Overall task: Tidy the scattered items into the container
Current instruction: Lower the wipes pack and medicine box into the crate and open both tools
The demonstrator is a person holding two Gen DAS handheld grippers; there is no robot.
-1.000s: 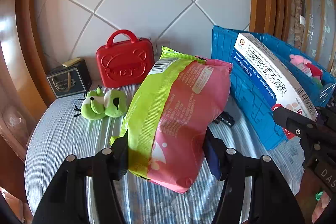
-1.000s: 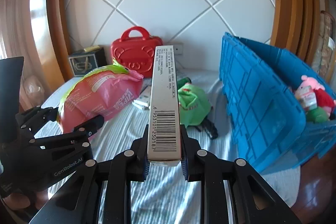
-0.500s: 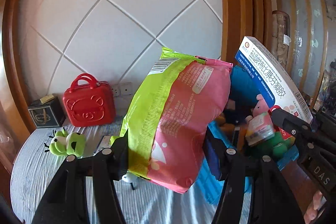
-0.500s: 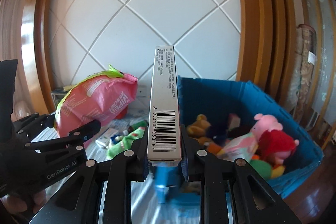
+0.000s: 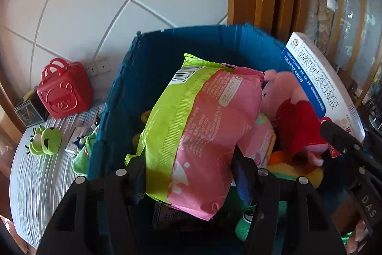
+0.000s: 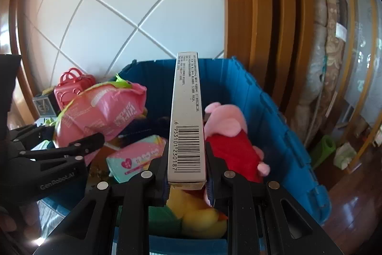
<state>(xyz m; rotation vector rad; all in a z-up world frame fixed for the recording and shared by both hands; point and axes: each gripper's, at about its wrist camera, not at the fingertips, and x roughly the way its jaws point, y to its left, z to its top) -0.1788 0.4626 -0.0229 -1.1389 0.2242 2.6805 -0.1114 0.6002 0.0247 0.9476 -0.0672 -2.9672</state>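
My left gripper (image 5: pixel 188 166) is shut on a pink and green wipes pack (image 5: pixel 200 126) and holds it above the open blue crate (image 5: pixel 191 44). My right gripper (image 6: pixel 187 171) is shut on a flat white and blue medicine box (image 6: pixel 187 121), held on edge over the same crate (image 6: pixel 274 111). The box also shows in the left wrist view (image 5: pixel 320 87). The pack shows in the right wrist view (image 6: pixel 102 109). The crate holds a pink pig plush (image 6: pixel 229 133), a yellow plush (image 6: pixel 198 214) and a small pink pack (image 6: pixel 136 157).
On the striped cloth left of the crate lie a green frog plush (image 5: pixel 45 141), a red toy case (image 5: pixel 64 94), a dark gift box (image 5: pixel 29 109) and small items by the crate wall (image 5: pixel 78 142). A wooden frame (image 6: pixel 257 4) stands behind.
Both grippers moved right and up from over the cloth to above the crate, carrying the pack and the box. The crate's inside now fills both views.
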